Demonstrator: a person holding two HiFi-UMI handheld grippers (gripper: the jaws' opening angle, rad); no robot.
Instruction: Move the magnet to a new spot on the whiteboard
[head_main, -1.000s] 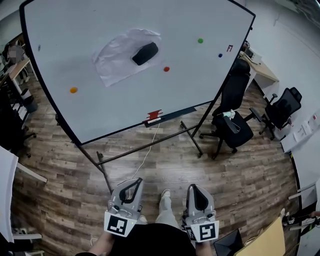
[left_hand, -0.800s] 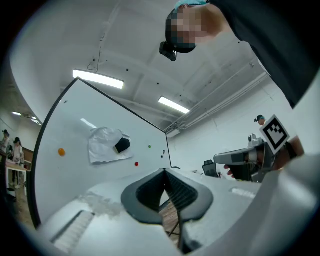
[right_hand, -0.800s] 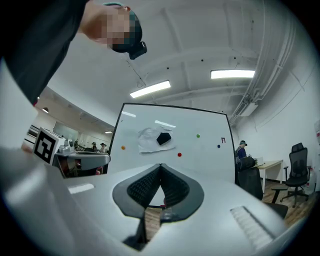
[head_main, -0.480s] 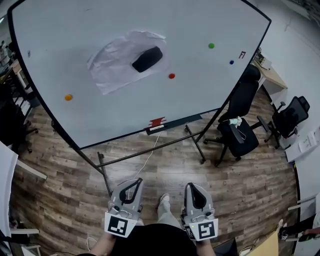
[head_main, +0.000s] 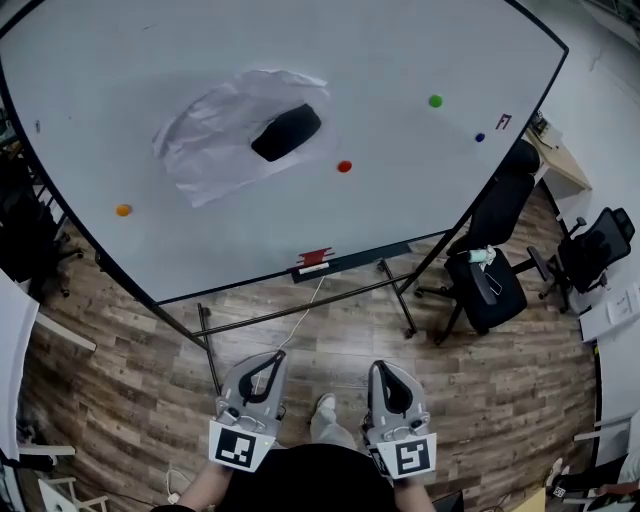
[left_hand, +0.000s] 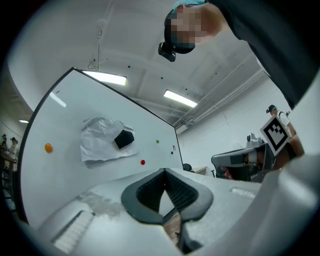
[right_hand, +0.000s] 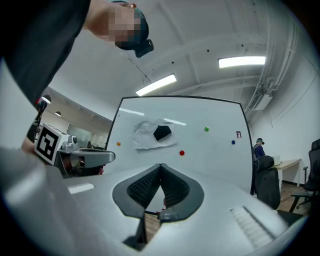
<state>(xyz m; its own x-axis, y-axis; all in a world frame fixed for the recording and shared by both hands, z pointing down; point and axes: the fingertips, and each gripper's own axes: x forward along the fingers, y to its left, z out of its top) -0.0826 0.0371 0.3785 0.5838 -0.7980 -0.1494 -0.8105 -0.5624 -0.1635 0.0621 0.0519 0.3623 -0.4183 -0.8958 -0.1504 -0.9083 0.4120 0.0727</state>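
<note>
We hold the two grippers low in front of our body, side by side and a little apart, both pointing forward and tipped slightly upward. The left gripper has its jaws closed, the ribbed pads meeting at the tips with nothing between them. The right gripper is closed the same way, tip to tip and empty. Each carries its marker cube at the rear, nearest our torso: the left marker cube and the right marker cube. Our left forearm runs back from its gripper, and one foot shows between the two.
</note>
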